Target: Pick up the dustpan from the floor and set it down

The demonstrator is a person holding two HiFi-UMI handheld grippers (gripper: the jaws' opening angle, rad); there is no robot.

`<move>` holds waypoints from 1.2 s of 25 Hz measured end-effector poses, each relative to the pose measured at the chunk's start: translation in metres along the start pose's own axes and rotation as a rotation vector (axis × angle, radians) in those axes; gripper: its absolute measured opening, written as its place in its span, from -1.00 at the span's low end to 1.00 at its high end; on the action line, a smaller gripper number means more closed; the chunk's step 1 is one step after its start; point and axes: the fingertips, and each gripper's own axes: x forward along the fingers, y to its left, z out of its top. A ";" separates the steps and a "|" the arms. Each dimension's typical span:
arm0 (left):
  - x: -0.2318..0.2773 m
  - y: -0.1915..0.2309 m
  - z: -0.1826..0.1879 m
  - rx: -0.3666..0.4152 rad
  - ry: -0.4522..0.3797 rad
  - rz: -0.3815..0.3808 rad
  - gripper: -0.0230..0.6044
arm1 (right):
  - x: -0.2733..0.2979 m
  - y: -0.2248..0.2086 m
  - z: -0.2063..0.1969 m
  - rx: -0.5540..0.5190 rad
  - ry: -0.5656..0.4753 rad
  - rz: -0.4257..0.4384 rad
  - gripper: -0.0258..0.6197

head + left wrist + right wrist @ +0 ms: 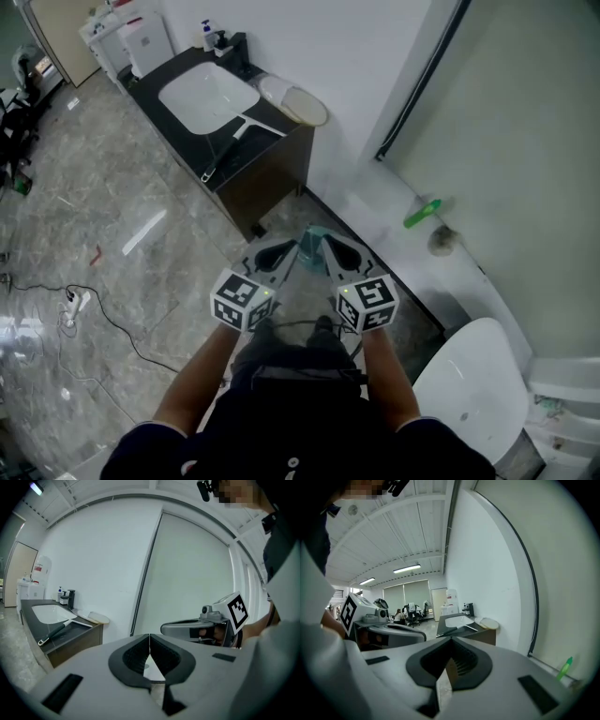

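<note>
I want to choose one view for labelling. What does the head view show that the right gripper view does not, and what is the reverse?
Only the head view shows the cable with its power strip on the floor, and the white rounded object at the lower right. Only the right gripper view shows the ceiling lights and the distant desks with chairs. Both show the white dustpan lying on the dark cabinet, the green object on the ledge by the wall, and the left gripper.
</note>
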 end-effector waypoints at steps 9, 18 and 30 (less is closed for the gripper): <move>0.014 0.020 -0.067 -0.066 0.096 0.029 -0.88 | 0.043 -0.021 -0.107 0.105 0.225 -0.029 -0.90; 0.025 0.047 -0.117 -0.113 0.170 0.043 -0.88 | 0.097 -0.053 -0.210 0.210 0.373 -0.161 -0.57; 0.022 0.070 -0.146 -0.131 0.167 0.067 -0.88 | 0.156 -0.099 -0.281 0.196 0.428 -0.416 -0.21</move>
